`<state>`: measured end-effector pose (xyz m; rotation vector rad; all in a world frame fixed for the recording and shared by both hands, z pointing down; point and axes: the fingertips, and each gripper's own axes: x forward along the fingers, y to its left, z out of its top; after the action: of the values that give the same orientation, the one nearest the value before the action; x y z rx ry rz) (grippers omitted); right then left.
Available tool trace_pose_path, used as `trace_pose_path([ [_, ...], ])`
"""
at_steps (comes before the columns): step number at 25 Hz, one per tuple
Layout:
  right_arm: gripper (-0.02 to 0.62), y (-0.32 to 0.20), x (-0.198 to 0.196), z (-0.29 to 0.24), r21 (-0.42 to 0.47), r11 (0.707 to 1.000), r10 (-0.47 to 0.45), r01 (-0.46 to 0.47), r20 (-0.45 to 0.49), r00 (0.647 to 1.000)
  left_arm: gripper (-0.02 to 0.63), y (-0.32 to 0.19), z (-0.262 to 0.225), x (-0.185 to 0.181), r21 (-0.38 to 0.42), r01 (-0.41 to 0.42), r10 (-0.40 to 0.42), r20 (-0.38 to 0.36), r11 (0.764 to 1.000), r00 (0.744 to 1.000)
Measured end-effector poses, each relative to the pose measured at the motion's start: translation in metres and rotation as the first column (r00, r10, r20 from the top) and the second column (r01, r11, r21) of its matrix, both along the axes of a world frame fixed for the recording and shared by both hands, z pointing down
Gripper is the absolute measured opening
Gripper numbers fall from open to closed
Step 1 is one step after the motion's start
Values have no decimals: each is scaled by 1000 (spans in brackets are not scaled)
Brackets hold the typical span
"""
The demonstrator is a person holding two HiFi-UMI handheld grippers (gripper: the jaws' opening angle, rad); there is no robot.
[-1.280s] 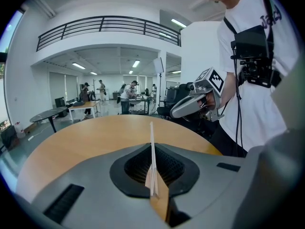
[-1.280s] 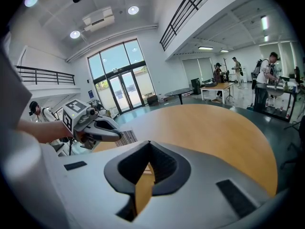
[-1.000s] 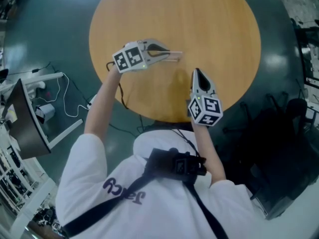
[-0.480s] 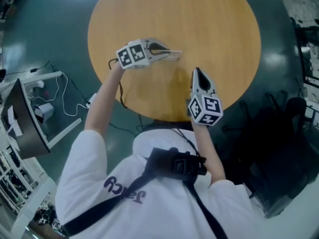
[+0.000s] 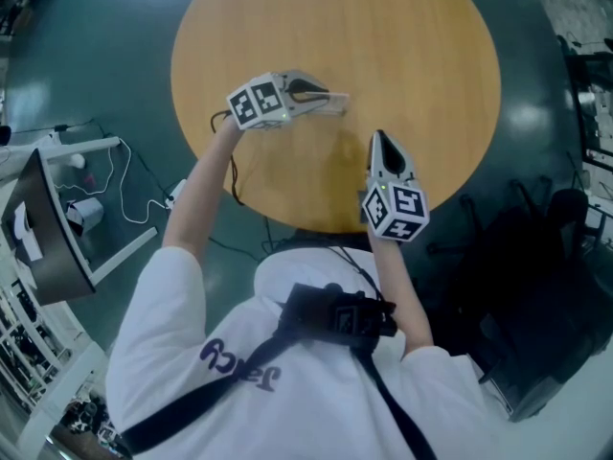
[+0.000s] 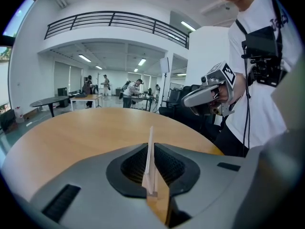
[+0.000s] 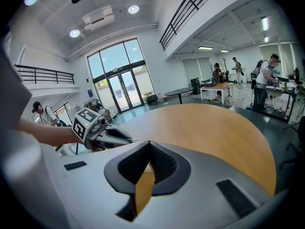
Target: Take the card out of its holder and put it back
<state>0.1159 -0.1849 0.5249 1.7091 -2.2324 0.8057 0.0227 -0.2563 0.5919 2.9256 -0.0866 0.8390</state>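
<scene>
A thin pale card (image 5: 335, 103) sticks out of my left gripper (image 5: 324, 96), low over the round wooden table (image 5: 421, 56). In the left gripper view the card (image 6: 150, 151) stands edge-on between the jaws, which are shut on it. I cannot tell the card apart from its holder. My right gripper (image 5: 377, 137) hovers near the table's front edge, a little right of the card, its jaws shut with nothing between them (image 7: 148, 146). Each gripper shows in the other's view: the right gripper (image 6: 207, 93) and the left gripper (image 7: 102, 131).
A dark floor surrounds the table. A white stand with cables (image 5: 86, 175) is at the left and dark chairs (image 5: 536, 218) at the right. Other tables and people (image 7: 264, 73) stand far across the hall.
My left gripper has sunk slightly toward the table with the card still in its jaws. The right gripper has not moved.
</scene>
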Motion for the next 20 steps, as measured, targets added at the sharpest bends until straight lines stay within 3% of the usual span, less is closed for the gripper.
trace_pose_path([
  [6, 20, 6, -3, -4, 13, 1000, -3, 3, 4, 1000, 45, -5, -6, -7, 0, 59, -59, -16, 998, 998],
  [9, 20, 10, -3, -6, 20, 1000, -7, 7, 8, 1000, 129, -7, -5, -11, -2, 95, -95, -4, 995, 995],
  [13, 20, 17, -2, -10, 32, 999, -14, 14, 11, 1000, 172, -13, -5, -23, 4, 175, -175, 2, 985, 985],
  [16, 20, 20, -2, -14, 45, 999, -17, 17, 10, 1000, 172, -20, -10, -38, 17, 262, -262, -9, 965, 965],
  [20, 20, 24, -6, -21, 67, 997, -28, 27, 9, 1000, 173, -31, -23, -64, 28, 404, -403, -47, 914, 914],
])
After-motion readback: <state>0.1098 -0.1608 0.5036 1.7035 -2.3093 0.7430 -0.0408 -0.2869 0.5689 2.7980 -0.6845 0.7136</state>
